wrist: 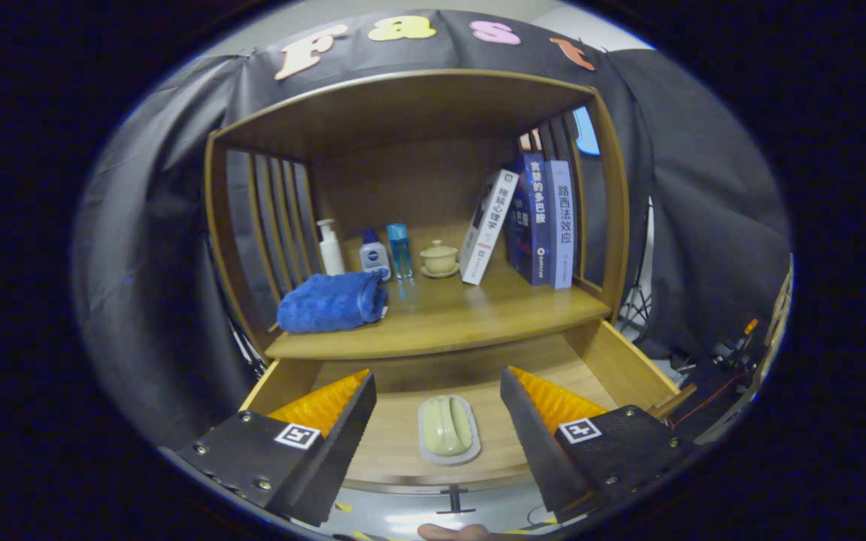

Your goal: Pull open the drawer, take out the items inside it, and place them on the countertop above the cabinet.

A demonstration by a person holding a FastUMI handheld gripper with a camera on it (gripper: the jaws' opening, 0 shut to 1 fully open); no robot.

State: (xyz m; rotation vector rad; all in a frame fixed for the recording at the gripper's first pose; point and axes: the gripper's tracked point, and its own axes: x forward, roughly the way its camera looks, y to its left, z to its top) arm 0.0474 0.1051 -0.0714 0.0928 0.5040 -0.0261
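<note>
Drawer (pixel 628 361) open, soap dish (pixel 448 430) inside, hand-held gripper (pixel 437 421) spread

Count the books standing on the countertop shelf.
3: a white book leaning beside the cup, then a dark blue book and a pale blue book upright. More may hide behind.

This is a staged booth dressed as a home corner, not a lived-in room: black cloth (pixel 688 188) drapes all around a wooden shelf cabinet (pixel 433 330). Toiletry bottles (pixel 373 252), a folded blue towel (pixel 331 302), a lidded cup (pixel 439 258) and books (pixel 538 218) fill the frame's centre. Cables (pixel 711 391) and a stand's legs (pixel 636 304) clutter the lower right.
</note>
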